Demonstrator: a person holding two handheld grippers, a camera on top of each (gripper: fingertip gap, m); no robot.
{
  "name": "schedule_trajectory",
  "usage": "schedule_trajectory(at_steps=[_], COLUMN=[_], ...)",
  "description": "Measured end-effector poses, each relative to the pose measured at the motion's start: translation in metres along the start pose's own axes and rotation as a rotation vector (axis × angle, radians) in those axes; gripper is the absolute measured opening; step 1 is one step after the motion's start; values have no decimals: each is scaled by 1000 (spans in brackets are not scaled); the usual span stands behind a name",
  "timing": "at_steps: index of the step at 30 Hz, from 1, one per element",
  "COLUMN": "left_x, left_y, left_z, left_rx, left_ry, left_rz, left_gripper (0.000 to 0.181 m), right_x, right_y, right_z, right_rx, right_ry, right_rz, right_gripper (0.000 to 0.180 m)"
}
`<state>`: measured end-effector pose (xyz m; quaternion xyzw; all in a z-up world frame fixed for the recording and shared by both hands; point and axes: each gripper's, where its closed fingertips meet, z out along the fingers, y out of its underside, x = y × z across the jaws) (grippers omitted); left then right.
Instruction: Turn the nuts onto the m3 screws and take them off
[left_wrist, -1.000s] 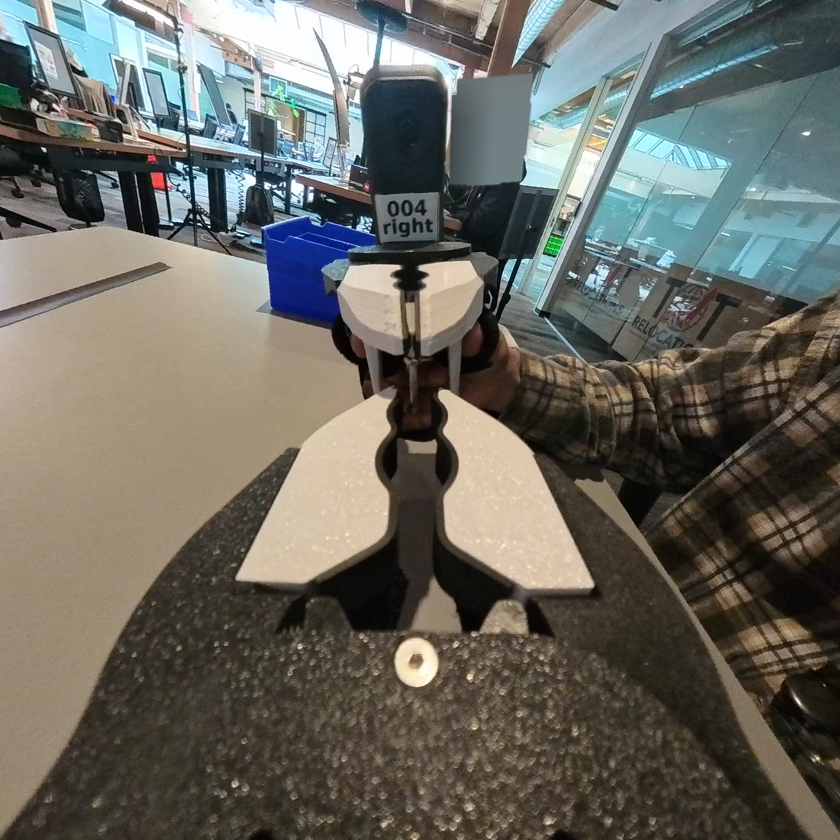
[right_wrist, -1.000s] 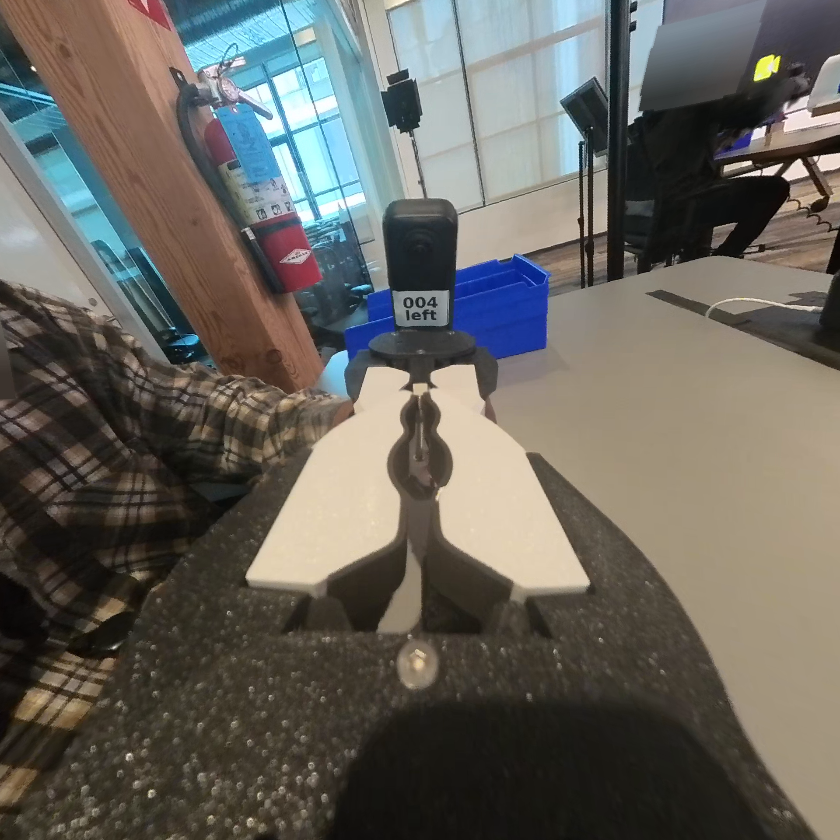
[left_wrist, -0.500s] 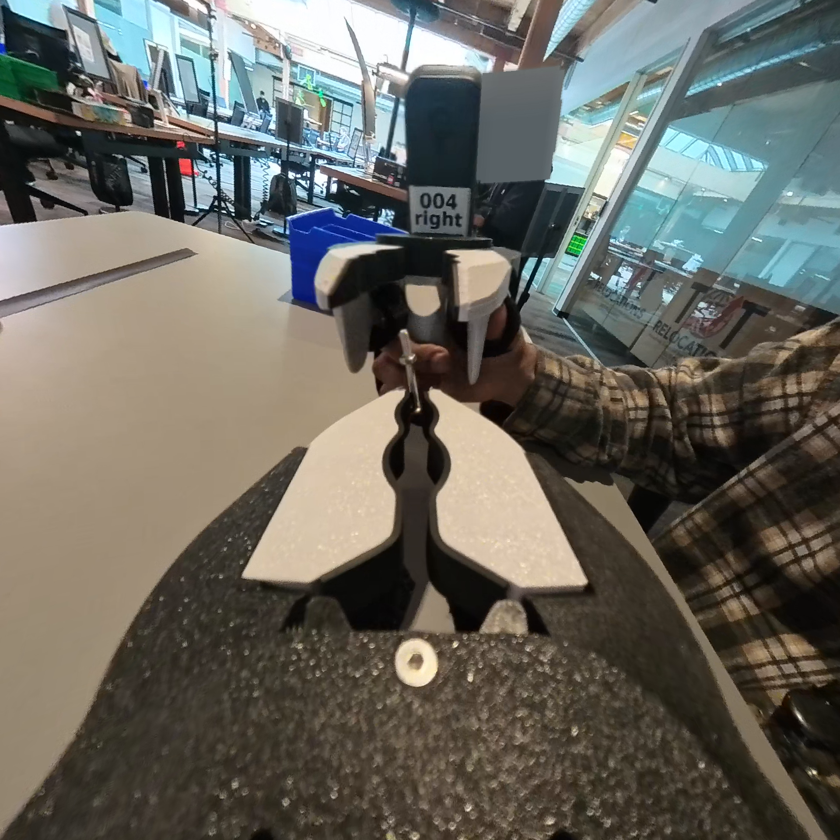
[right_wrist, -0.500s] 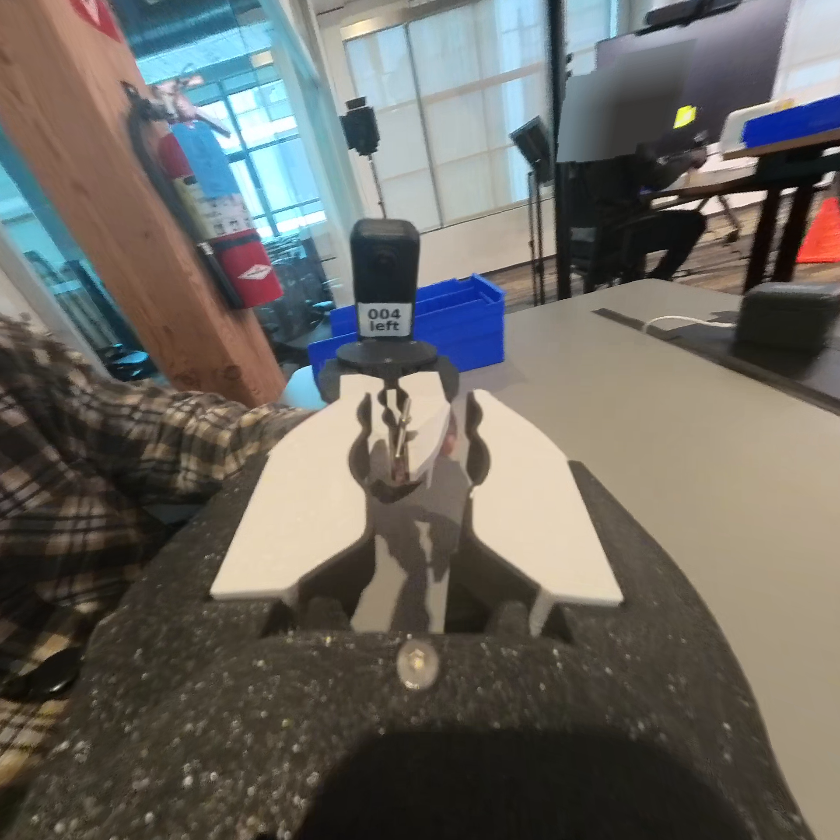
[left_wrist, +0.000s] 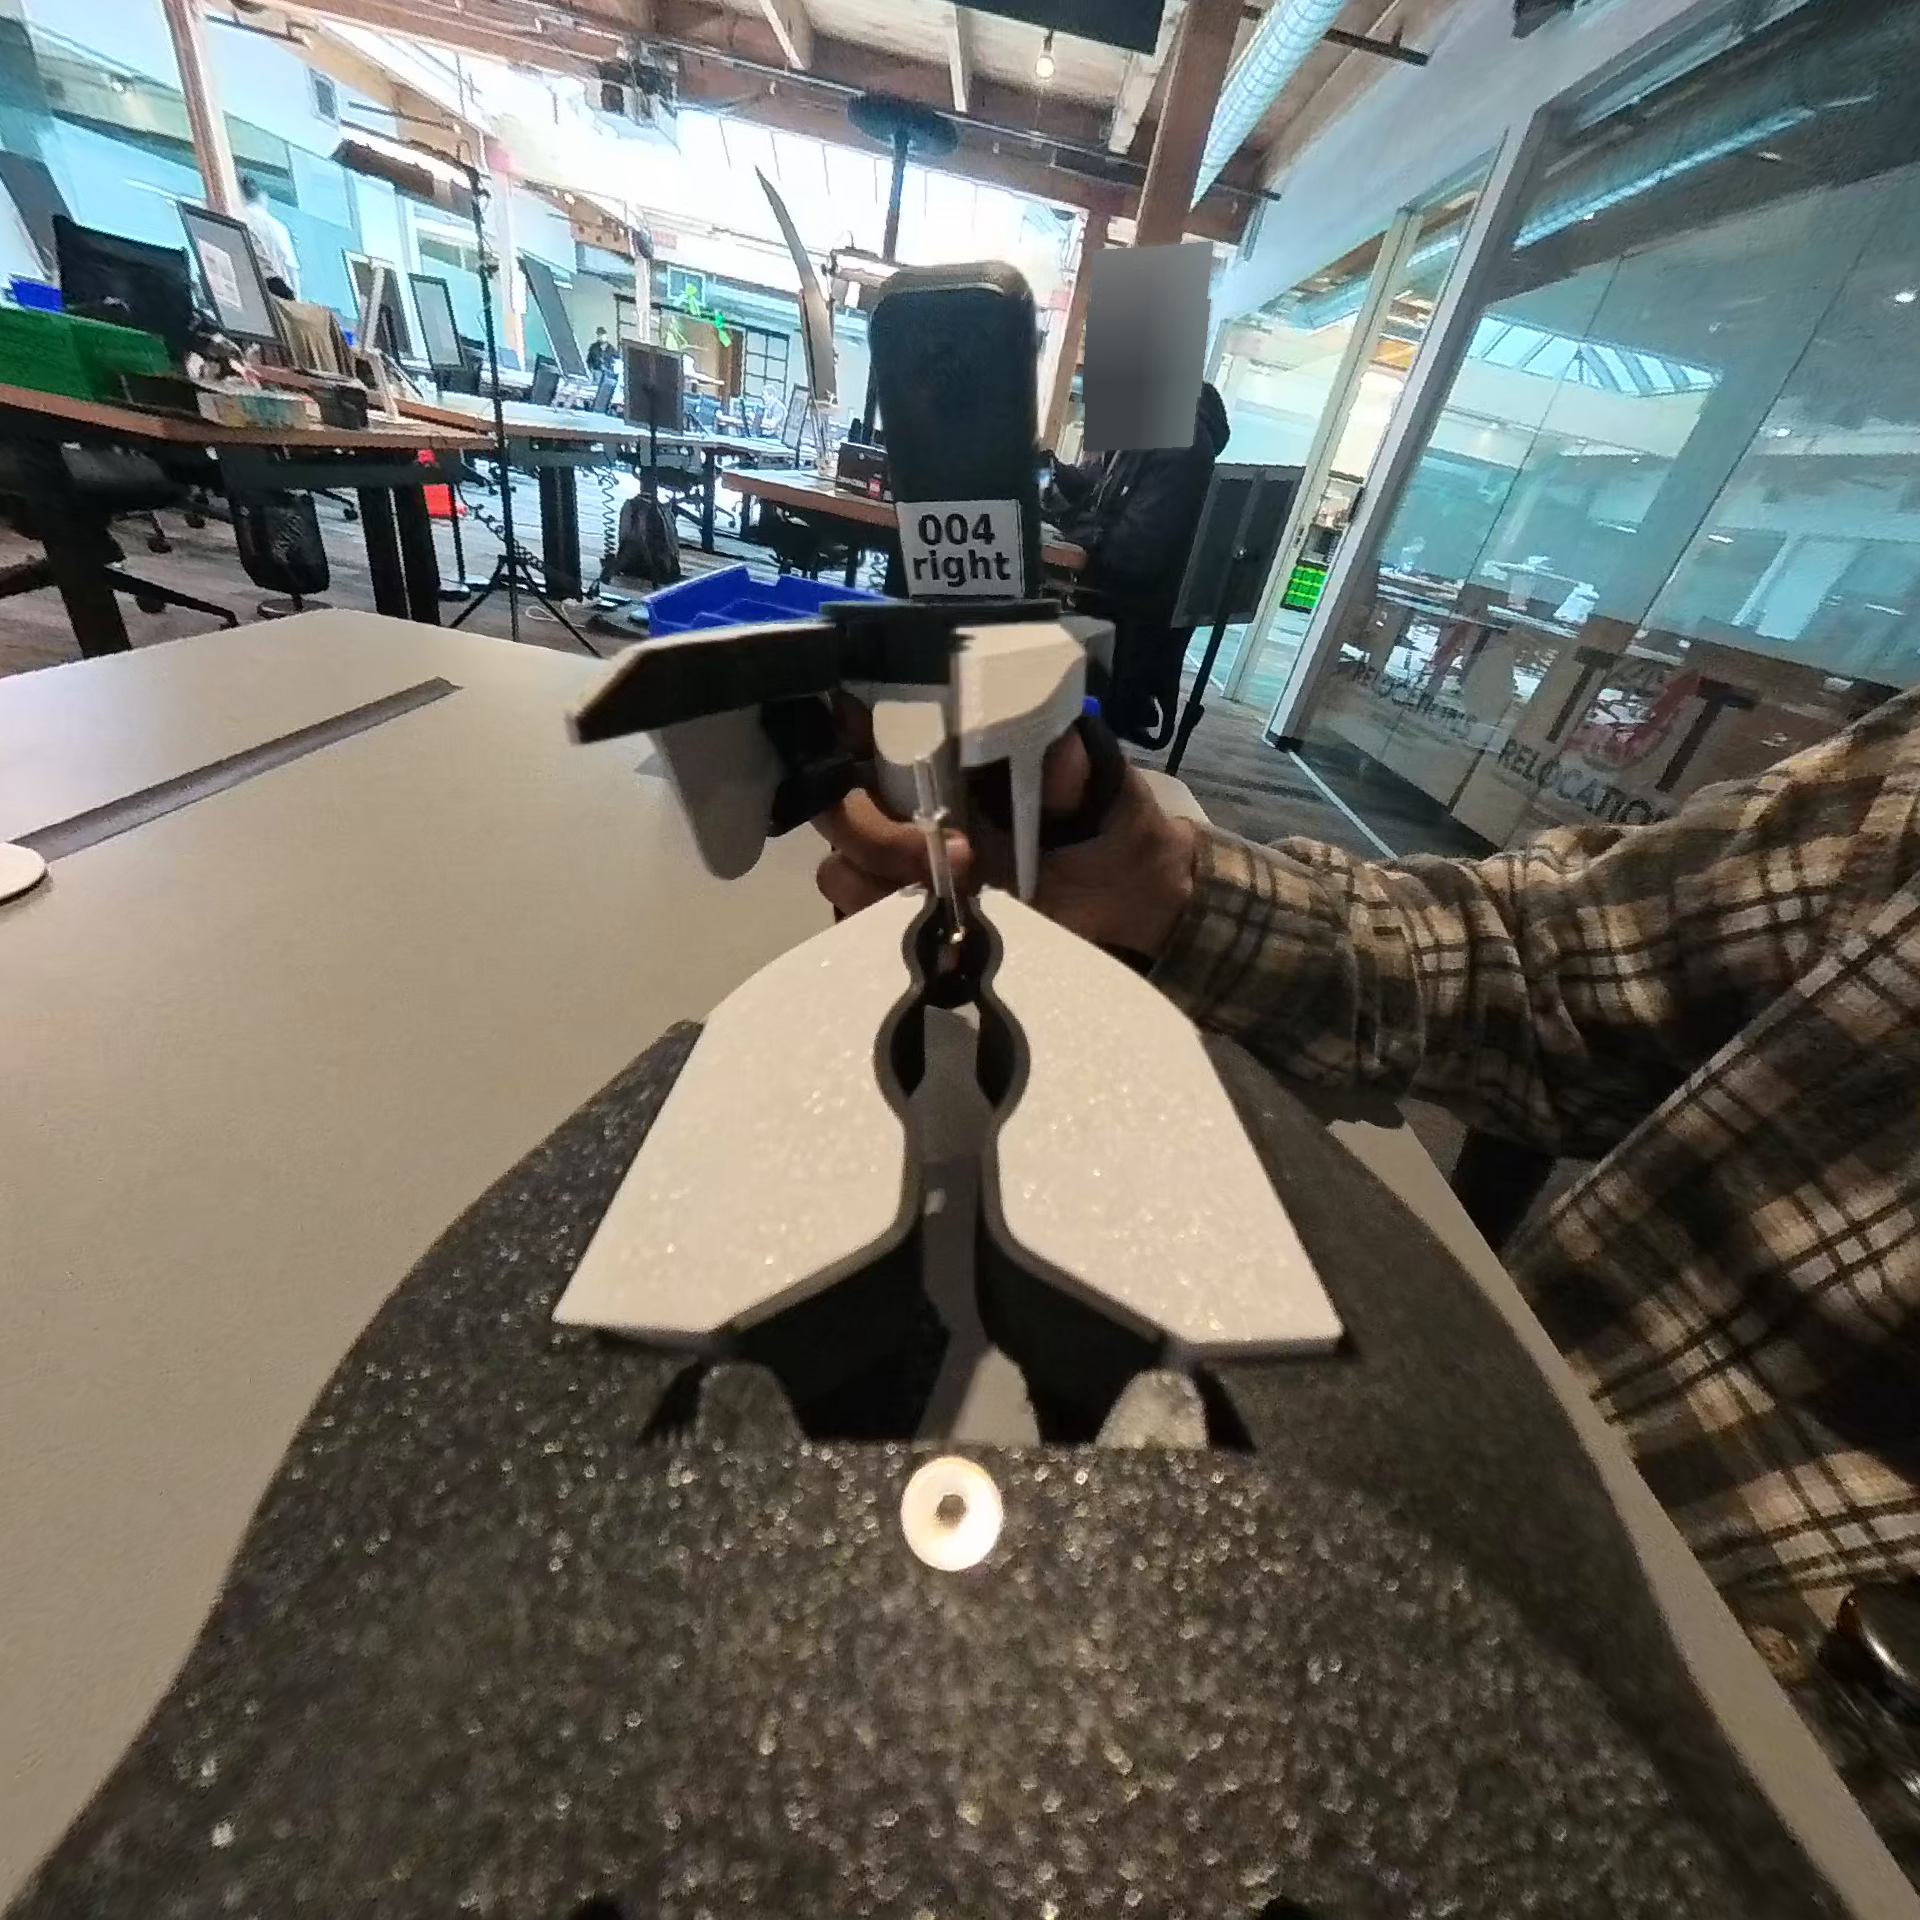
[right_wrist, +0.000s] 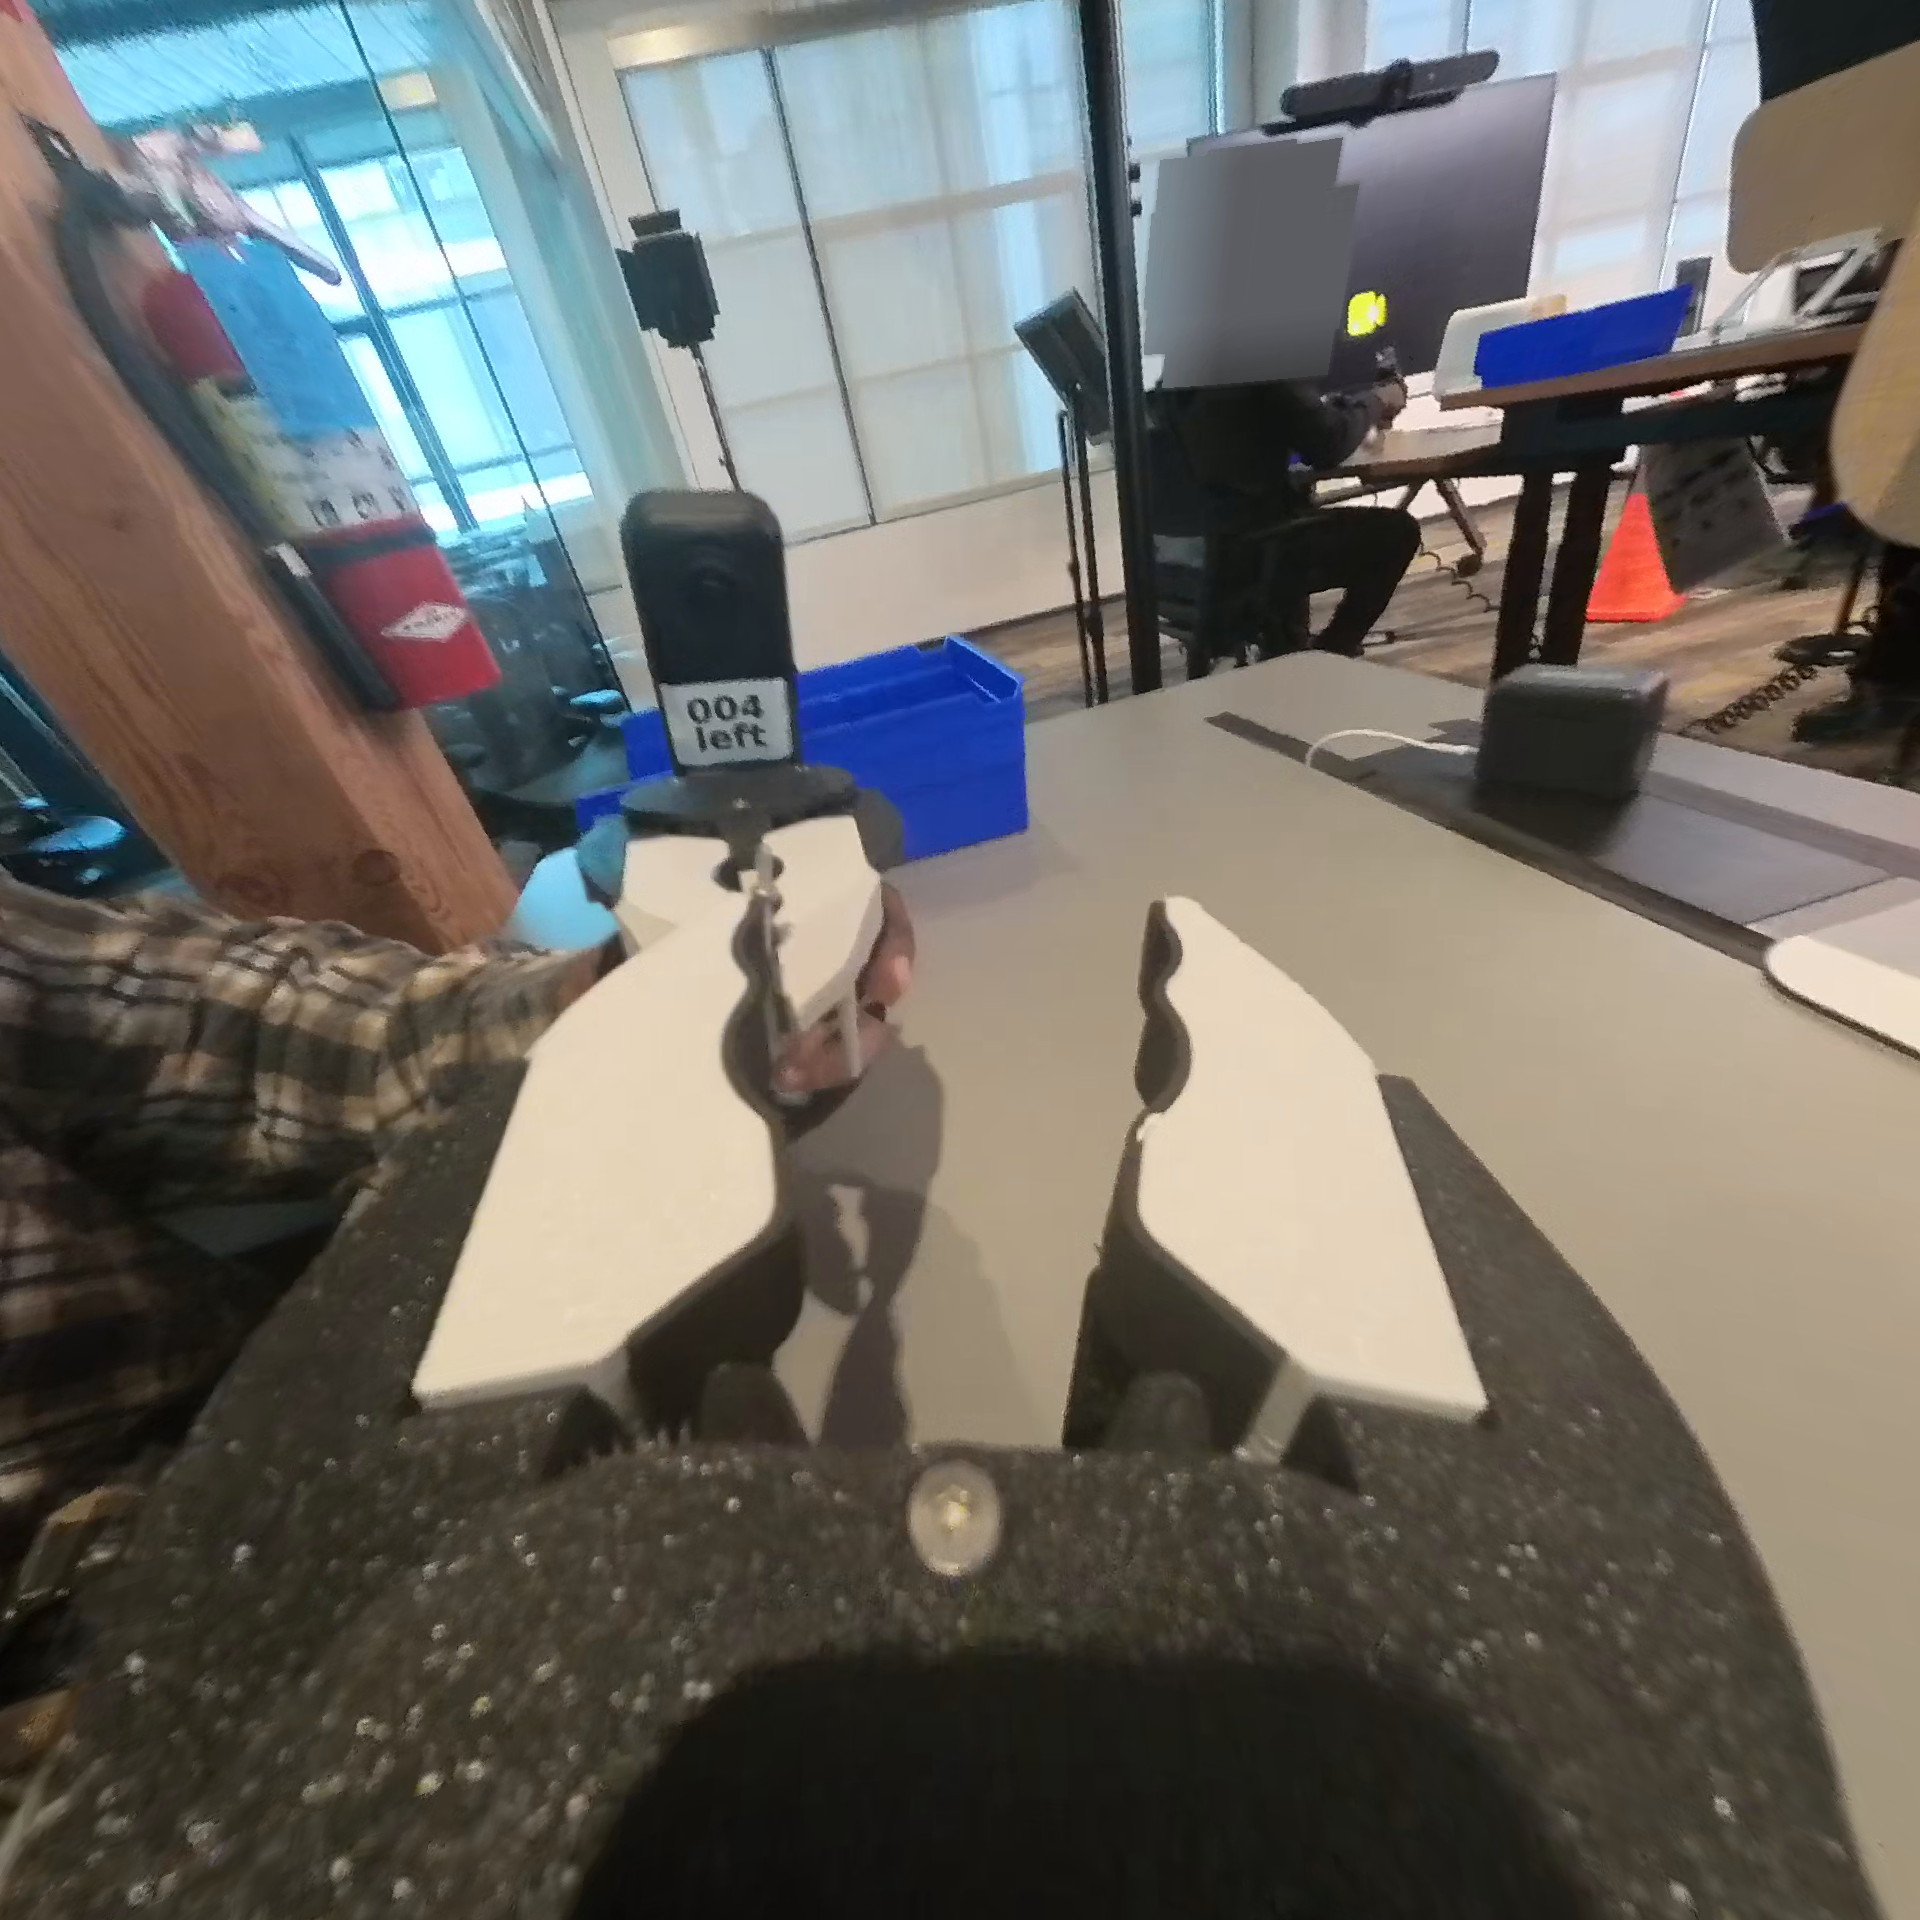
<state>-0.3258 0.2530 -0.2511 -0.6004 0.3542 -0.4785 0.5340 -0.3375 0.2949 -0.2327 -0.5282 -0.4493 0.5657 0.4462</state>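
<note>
The left tongs (left_wrist: 951, 925) are squeezed shut on one end of a thin M3 screw (left_wrist: 932, 854). The screw is up in the air above the grey surface (left_wrist: 312, 987). It sticks out from the tips and points at the other tongs. There is a small bump partway along the screw (left_wrist: 938, 821). It may be the nut, but it is too small to be sure.

The right tongs (left_wrist: 873, 821) are spread wide and hold nothing. They are tipped over to one side. Their two fingers stand on either side of the free end of the screw, and neither one touches it. In the right wrist view the screw (right_wrist: 767, 966) is beside the left-hand finger of those tongs, not in the middle of the gap. A blue bin (right_wrist: 935, 748) sits farther back on the surface, well away from the work.

I think this is the turning step, caught in a gap between two twists. Next, the right tongs need to line up so the nut sits in the middle of their gap. Then they should pinch it gently and roll around the screw. The left tongs must hold the screw tight and steady, or it will spin too. The parts are tiny, so a clumsy pinch could knock the nut off.
</note>
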Motion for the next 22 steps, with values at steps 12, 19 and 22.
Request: schedule_trajectory(at_steps=[12,19,22], left_x=[7,8,7], left_y=[-3,-6,-5], left_z=[3,2,2], left_rx=[13,21,24], left_ry=[7,5,5], left_rz=[38,46,40], left_gripper=[4,4,4], right_x=[-7,-7,-14], right_y=[-8,-1,-8], right_z=[2,5,6], right_rx=[46,-9,33], right_ry=[-37,-15,-54], right_rz=[44,12,34], right_gripper=[69,66,67])
